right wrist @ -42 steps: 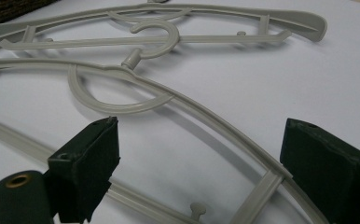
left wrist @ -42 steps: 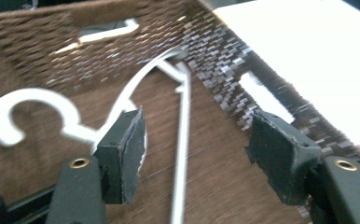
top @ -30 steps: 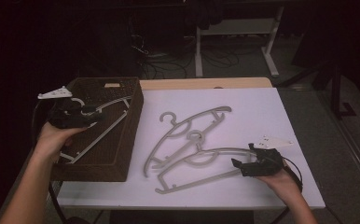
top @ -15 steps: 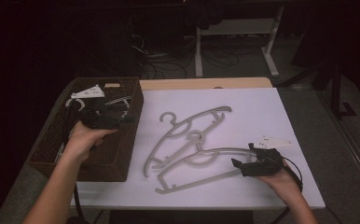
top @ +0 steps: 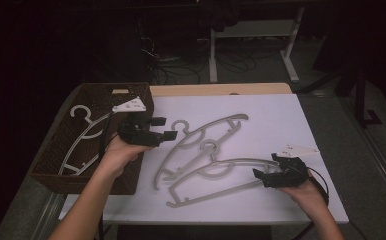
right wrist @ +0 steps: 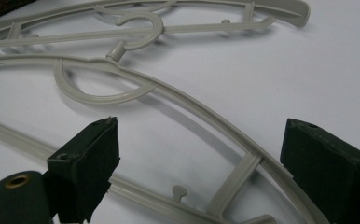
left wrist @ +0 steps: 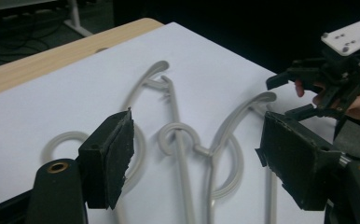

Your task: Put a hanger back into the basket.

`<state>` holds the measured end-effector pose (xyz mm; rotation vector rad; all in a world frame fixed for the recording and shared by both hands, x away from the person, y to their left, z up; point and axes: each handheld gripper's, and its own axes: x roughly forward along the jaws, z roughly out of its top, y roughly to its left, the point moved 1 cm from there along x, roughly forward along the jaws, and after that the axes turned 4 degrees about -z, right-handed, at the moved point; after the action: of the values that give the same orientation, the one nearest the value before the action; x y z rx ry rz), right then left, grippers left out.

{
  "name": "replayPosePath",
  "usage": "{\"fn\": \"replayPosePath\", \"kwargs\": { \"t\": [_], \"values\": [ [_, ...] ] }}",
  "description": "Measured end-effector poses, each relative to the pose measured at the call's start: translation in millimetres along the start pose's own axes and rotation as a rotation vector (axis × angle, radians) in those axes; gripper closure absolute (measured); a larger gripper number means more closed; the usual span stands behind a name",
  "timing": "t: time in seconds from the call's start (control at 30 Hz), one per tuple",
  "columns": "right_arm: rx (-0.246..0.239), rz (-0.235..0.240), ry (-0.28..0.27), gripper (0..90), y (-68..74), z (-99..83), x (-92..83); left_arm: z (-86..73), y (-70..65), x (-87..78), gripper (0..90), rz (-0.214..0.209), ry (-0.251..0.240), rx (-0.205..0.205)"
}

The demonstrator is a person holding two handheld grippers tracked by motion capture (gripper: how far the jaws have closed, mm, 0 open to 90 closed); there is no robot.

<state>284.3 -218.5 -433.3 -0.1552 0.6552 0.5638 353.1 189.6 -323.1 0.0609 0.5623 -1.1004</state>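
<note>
High view: a white table (top: 281,120) is seen with a dark woven basket (top: 56,150) standing on its left part, and one grey hanger (top: 83,137) is laid inside that basket. Two more grey hangers are laid flat on the white surface to the right of the basket: the far hanger (top: 201,135), with its hook near the basket's right wall, and the near hanger (top: 221,172), whose hook is overlapped with the far one's frame. The left gripper (top: 168,128) is held above the basket's right edge, just beside the far hanger's hook, with its jaws spread apart and nothing between them. The right gripper (top: 261,175) is held low at the right end of the near hanger, close to its arm. Left gripper view: both pads are seen wide apart over the white surface, with the two hooks (left wrist: 180,140) lying beyond them and the other gripper (left wrist: 308,88) farther off at the right. Right gripper view: the jaws are spread wide, and the near hanger's curved arm (right wrist: 225,135) is seen running between them on the table, ungripped; whether either pad touches it cannot be told.
</note>
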Motion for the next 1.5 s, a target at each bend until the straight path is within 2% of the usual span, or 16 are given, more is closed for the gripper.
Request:
{"fn": "replayPosePath", "kwargs": {
  "t": [0.2, 0.3, 0.5, 0.67, 0.83, 0.87, 0.9, 0.93, 1.0, 1.03, 1.07, 1.17, 1.2, 1.23, 1.37, 1.5],
  "values": [
    [-0.003, -0.001, 0.009, 10.8, 0.7, -0.6, 1.2, -11.3, -8.1, 25.9, 26.1, -0.038, 0.022, 0.002],
    [0.003, 0.002, 0.014, 10.6, 2.4, -0.7, 1.8, -19.8, -9.6, 38.7, 26.6, -0.053, 0.063, 0.003],
    [0.005, 0.007, 0.019, 10.7, 4.5, -0.6, 3.0, -39.6, -12.1, 56.4, 29.0, -0.078, 0.118, -0.002],
    [0.017, -0.004, 0.02, 13.6, 3.9, 0.4, 2.0, -48.7, -12.5, 62.1, 29.9, -0.085, 0.143, -0.006],
    [0.077, -0.068, 0.027, 29.6, -8.8, 0.2, -12.6, -56.6, -11.5, 64.2, 30.9, -0.078, 0.164, -0.004],
    [0.077, -0.068, 0.027, 29.6, -8.8, 0.2, -12.6, -58.1, -11.1, 64.7, 30.9, -0.082, 0.168, -0.005],
    [0.104, -0.091, 0.029, 38.5, -13.6, -1.8, -19.8, -60.3, -10.0, 65.3, 30.9, -0.078, 0.173, -0.006],
    [0.104, -0.091, 0.029, 38.5, -13.6, -1.8, -19.8, -60.3, -10.0, 65.3, 31.1, -0.078, 0.173, -0.006],
    [0.122, -0.099, 0.037, 49.0, -15.8, -5.6, -25.0, -62.3, -9.8, 66.4, 31.4, -0.081, 0.174, -0.008],
    [0.12, -0.104, 0.063, 62.5, -15.6, -10.0, -25.9, -63.5, -10.0, 67.5, 31.5, -0.081, 0.179, -0.007],
    [0.12, -0.104, 0.063, 62.5, -15.6, -10.0, -25.9, -64.3, -10.2, 68.3, 31.5, -0.083, 0.182, -0.008],
    [0.1, -0.115, 0.125, 79.6, -13.2, -13.1, -17.8, -66.8, -10.2, 71.2, 31.5, -0.087, 0.193, -0.008],
    [0.1, -0.115, 0.125, 79.6, -13.2, -13.1, -17.8, -67.4, -10.2, 72.1, 31.5, -0.089, 0.195, -0.006],
    [0.082, -0.113, 0.175, 85.2, -12.0, -16.2, -12.4, -68.1, -10.6, 73.0, 31.6, -0.091, 0.197, -0.008],
    [0.064, -0.103, 0.221, 88.8, -12.5, -21.7, -4.6, -70.3, -9.6, 76.2, 31.6, -0.094, 0.213, -0.008],
    [0.062, -0.1, 0.228, 89.0, -11.5, -21.9, -2.5, -72.1, -9.4, 78.3, 31.5, -0.096, 0.223, -0.008]
  ]
}}
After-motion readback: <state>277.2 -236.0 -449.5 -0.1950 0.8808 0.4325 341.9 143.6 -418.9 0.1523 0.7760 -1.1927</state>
